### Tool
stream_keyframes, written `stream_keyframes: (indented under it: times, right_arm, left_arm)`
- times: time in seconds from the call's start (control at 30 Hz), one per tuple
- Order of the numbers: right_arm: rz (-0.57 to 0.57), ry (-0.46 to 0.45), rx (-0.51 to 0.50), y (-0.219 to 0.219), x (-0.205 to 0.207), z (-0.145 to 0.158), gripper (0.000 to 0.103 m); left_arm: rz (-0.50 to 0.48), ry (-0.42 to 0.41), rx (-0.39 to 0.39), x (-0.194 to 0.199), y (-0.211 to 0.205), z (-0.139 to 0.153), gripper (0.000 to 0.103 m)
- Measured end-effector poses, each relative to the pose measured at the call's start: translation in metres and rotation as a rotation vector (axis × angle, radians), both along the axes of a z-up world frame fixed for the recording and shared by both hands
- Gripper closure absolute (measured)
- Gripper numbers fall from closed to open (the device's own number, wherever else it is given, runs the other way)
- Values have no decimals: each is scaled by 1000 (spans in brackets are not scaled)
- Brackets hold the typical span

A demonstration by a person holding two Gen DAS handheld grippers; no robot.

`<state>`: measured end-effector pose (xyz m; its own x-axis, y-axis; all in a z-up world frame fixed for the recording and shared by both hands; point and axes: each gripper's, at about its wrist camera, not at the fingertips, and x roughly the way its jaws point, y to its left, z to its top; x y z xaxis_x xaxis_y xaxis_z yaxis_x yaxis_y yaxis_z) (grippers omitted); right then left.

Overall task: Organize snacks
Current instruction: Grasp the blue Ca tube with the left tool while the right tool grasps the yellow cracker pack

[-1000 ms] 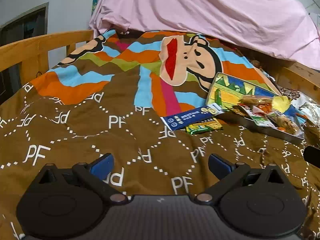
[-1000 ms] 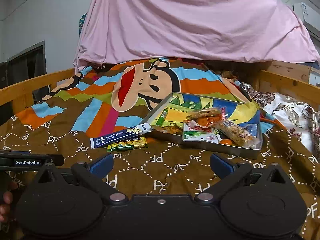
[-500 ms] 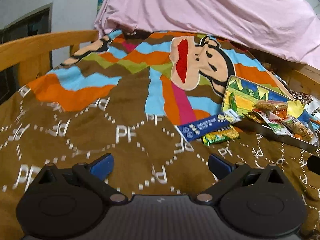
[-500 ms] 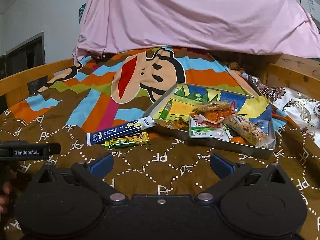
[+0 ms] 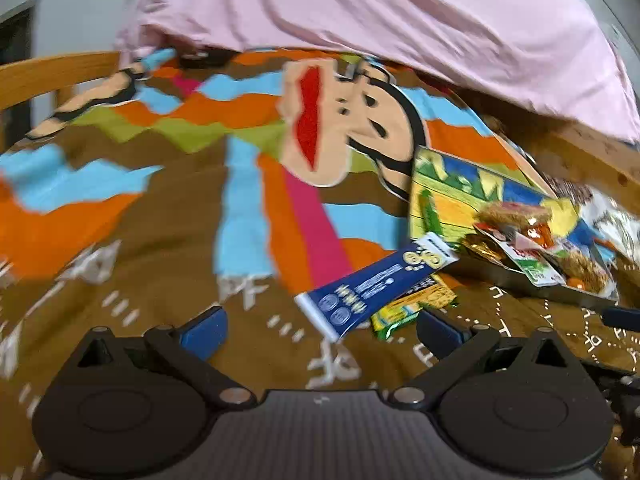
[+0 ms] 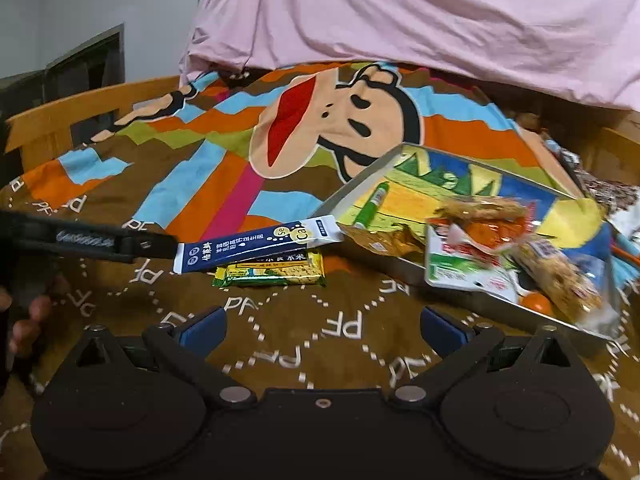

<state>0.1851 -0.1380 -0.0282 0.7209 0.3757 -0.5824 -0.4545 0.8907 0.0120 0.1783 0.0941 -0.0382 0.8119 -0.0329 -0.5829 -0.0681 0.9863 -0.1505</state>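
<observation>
Bedding fills both views: a brown quilt [image 6: 280,344] printed with white letters and a cartoon monkey face, a pink sheet [image 6: 400,20] draped behind it, and a wooden bed rail [image 6: 80,108] along the left edge.

I have both tools empty. My left gripper [image 5: 320,326] has its jaws wide apart, and just ahead of them lies the blue stick sachet [image 5: 376,284]. From the right wrist view the left tool's tip looks to be at the sachet's near end, though I cannot tell whether it touches. My right gripper [image 6: 320,320] is likewise spread open over bare quilt, near the front edge of the tray [image 6: 452,284].

The blue stick sachet lies on the quilt with its far end propped against the tray's near-left corner. It rests partly on top of a yellow-green snack bar [image 6: 272,270], which lies flat on the quilt just outside the tray.

I judge both packets light and thin. The sachet looks flexible and glossy, so it may bend or slide if pinched at an end; I would close across its narrow width near the middle. The bar looks stiffer but crushable, best taken across its short sides once the sachet is off it. The soft quilt will give under the fingers, which should help them get beneath a flat packet.

The tray is a shallow metal one with a colourful printed base. Its front-right part holds a heap of packets: a white and green pouch [image 6: 460,272], an orange wrapper [image 6: 488,232], a clear bag of grain snack [image 6: 560,276] and a gold-wrapped piece [image 6: 384,238]. A green pen-like item [image 6: 372,204] lies near its left edge. The rear half is mostly bare.
</observation>
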Motion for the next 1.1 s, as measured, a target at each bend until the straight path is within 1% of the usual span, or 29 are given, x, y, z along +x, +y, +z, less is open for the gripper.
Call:
stream_keyframes:
  times: [0.13,0.27,0.37,0.43,0.53,0.57,0.63,0.67,0.73,0.77,0.8,0.83,0.87,0.9,0.93,1.0,1.1]
  right_arm:
    - [32,37,10,10,25,-12,1]
    - [89,54,6,16,44,-20,1]
    - [147,73,-10,20,60,-27,1]
    - [181,81,-17,22,69,-31,1]
    - [236,94,-21,24,80,-40,1]
    - [249,96,-22,25,83,-42,1]
    - [272,102,-27,27,88,-48,1]
    - [276,104,-27,27,90,-50,1]
    - [277,119,-20,28,94,-54,1]
    - [275,126,-17,29,95,-55,1]
    - [273,131,-14,30,97,-56,1]
    - [274,132,-13,31,97,-56,1]
    - [277,128,-15,33,96,-56,1]
    - [282,124,-17,34,95,-56,1]
    - [286,122,-20,36,95,-55,1]
    - [289,119,-22,39,94,-55,1]
    - [283,127,-4,42,97,-56,1]
  left_arm:
    - [-107,46,23,42,-8,-3,0]
    - [-197,102,51,79,-17,-10,0]
    - [-290,158,76,107,-22,-16,0]
    - [-377,210,98,123,-24,-19,1]
    - [-482,258,130,137,-27,-24,1]
    - [-503,260,141,139,-28,-24,2]
    - [-541,260,157,142,-30,-23,11]
    - [-542,261,158,142,-30,-23,14]
    - [-532,268,140,144,-26,-23,24]
    - [-527,272,135,144,-25,-23,26]
    - [-527,273,130,145,-24,-22,31]
    - [-524,270,125,144,-23,-22,38]
    - [-518,269,117,143,-22,-21,42]
    - [-512,269,109,143,-20,-19,49]
    - [-496,271,102,142,-19,-18,52]
    - [-463,282,85,141,-14,-17,53]
    - [-392,295,41,136,-4,-17,55]
